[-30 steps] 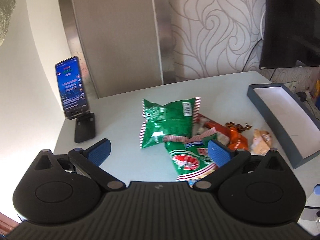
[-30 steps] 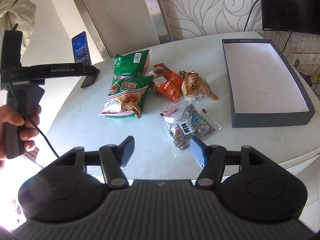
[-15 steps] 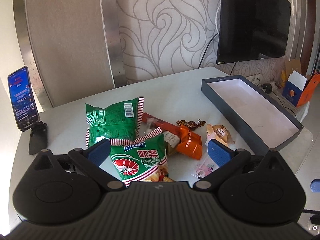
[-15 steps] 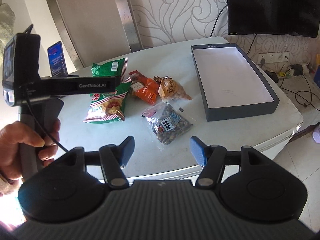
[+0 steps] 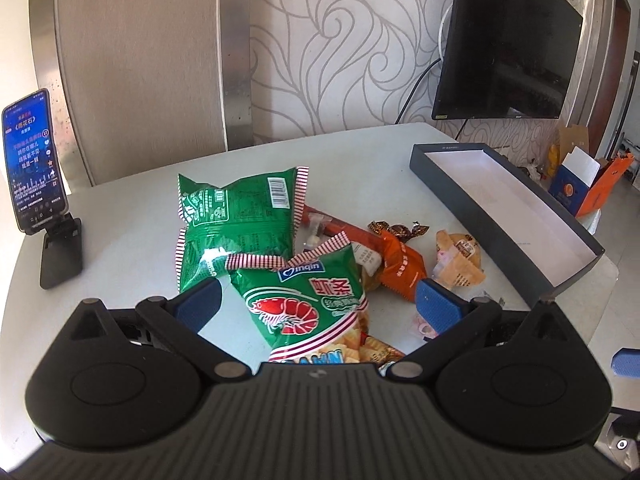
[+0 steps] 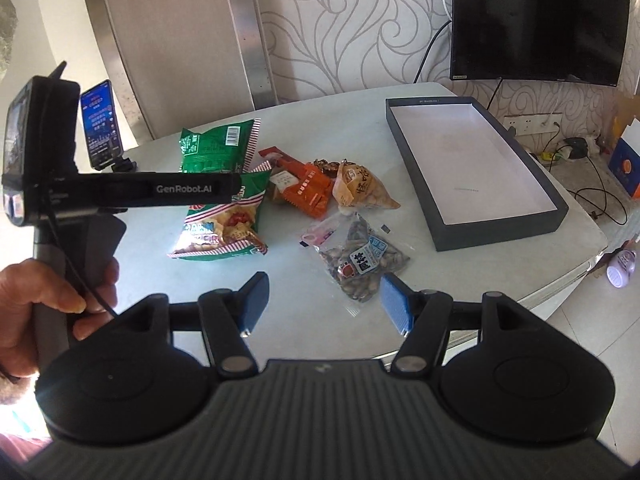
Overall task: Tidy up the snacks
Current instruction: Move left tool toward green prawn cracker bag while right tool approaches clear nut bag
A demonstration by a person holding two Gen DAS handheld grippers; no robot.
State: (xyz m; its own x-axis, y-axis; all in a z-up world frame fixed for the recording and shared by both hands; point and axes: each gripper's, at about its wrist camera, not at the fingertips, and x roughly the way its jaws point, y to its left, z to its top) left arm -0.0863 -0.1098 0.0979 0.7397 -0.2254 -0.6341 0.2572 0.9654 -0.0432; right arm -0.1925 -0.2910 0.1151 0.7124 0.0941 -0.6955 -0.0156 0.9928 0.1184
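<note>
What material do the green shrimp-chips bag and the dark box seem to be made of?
Shrimp-chips bag: probably glossy plastic film; it shows bright glare and crinkles.
Dark box: likely matte cardboard; thin straight walls, dull grey outside, plain white inside, no shine.

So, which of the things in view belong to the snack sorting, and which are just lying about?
Part of the job:
- two green prawn cracker bags
- orange packet
- tan nut pouch
- clear seed bag
- dark empty box

Just lying about:
- phone on stand
- television
- orange carton
</note>
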